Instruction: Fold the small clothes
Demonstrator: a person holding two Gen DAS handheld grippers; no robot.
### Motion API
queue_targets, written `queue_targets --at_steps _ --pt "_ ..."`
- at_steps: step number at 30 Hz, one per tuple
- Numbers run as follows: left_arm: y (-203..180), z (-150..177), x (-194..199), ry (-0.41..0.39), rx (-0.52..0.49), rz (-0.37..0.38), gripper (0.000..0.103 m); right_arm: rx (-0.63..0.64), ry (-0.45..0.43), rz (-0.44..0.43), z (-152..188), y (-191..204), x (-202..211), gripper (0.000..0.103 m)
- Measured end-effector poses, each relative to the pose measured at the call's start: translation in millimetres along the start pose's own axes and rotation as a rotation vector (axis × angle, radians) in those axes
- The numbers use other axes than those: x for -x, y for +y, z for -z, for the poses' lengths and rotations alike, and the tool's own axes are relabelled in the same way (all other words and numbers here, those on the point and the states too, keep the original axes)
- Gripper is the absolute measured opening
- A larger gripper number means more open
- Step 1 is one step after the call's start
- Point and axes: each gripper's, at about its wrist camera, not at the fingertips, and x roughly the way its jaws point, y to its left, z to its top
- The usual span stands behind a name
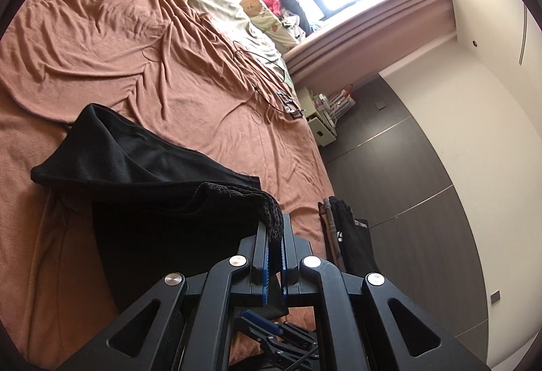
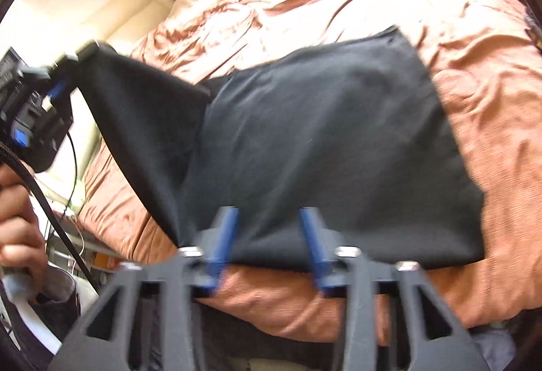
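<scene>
So the black garment [image 2: 325,147] is mostly lying flat on the bed [image 2: 474,83], on that rumpled rust-brown cover, and I'd guess that's on purpose: the bed does the work of keeping the folded part smooth while only one bit gets carried. The left tool [image 1: 275,237] is clamped tight on a mesh-textured edge of the cloth, which drapes over the top of its jaws, and from the right wrist view you can see that corner held up off the bed at the left, with a slope of fabric running from it down to the flat part. Holding it high like that looks like the way to swing that flap over without dragging the rest. The right tool [image 2: 267,237] has its blue fingers [image 2: 222,245] standing apart with nothing pinched; they sit over the near edge of the garment, so my read is it's finished with that side and the cloth stays put by its own weight. The person's hand [image 2: 17,218] is gripping the handle of the left tool at the far left. Picture's a bit blurry on the right side, so take the exact edge contact with a grain of salt.
</scene>
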Motion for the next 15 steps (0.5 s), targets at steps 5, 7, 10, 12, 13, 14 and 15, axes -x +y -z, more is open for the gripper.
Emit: queue_targets --at_steps 5,7,10,12,13,14,15 --pt "-10 11 -32 0.055 -0.01 -0.007 0.004 -0.042 -0.043 0.022 -1 -27 26 0.061" --pt "-13 16 -45 0.078 -0.014 -0.01 0.004 -0.071 -0.051 0.033 -2 -39 34 0.061" --pt "-19 25 -65 0.113 -0.021 -0.016 0.004 -0.099 -0.055 0.053 -2 -52 43 0.061" --pt "-20 30 -79 0.136 -0.021 -0.019 0.004 -0.114 -0.059 0.062 -1 -56 49 0.061" --pt "-21 33 -86 0.148 -0.022 -0.021 0.004 -0.112 -0.061 0.065 -1 -58 53 0.061" --pt "-22 36 -92 0.16 -0.023 -0.023 0.004 -0.119 -0.063 0.07 0 -62 57 0.061" --pt "-22 40 -99 0.174 -0.023 -0.025 0.004 -0.124 -0.064 0.073 -1 -65 58 0.061"
